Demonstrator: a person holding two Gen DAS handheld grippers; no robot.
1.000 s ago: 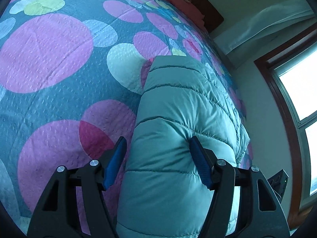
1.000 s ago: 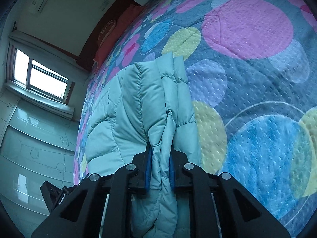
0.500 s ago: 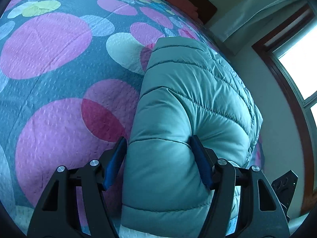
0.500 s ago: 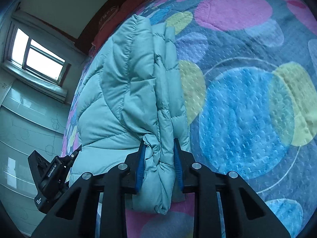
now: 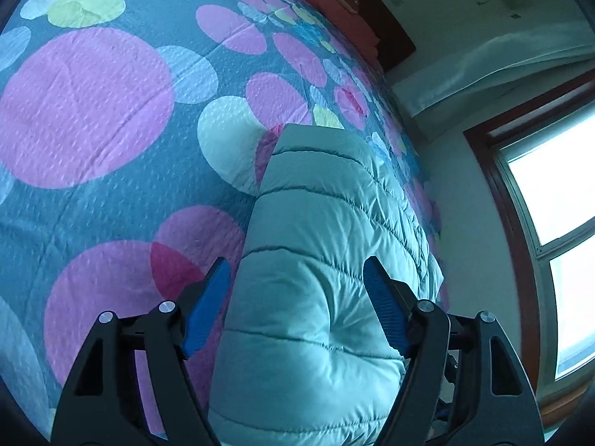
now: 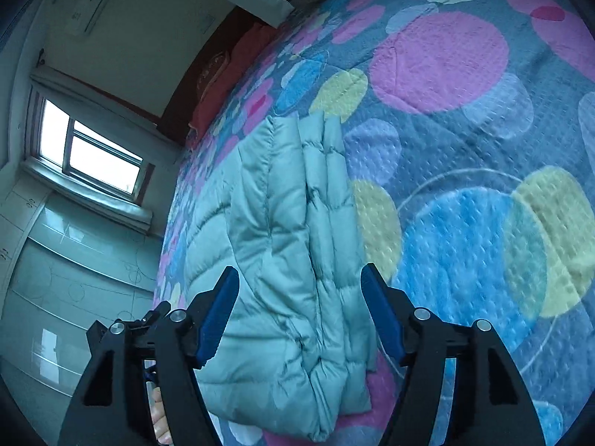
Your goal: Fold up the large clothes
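A pale teal quilted puffer jacket (image 5: 327, 252) lies folded in a long bundle on the bed; it also shows in the right wrist view (image 6: 282, 260). My left gripper (image 5: 297, 297) is open, its blue-padded jaws straddling the jacket's near end without pinching it. My right gripper (image 6: 297, 301) is open too, jaws wide on either side of the other end, where the folded layers and sleeve edges bunch. The jacket rests on the bedspread.
The bedspread (image 5: 111, 111) is teal-blue with big pink, yellow and blue circles. A red pillow and dark headboard (image 5: 357, 11) are at the far end. A window (image 5: 557, 204) and wall run along the bed's side, with cabinets (image 6: 74, 260) below the window.
My right gripper was shut on the jacket's bunched edge and has now opened and let go. The jacket has settled flat on the bed. My left gripper stayed open.
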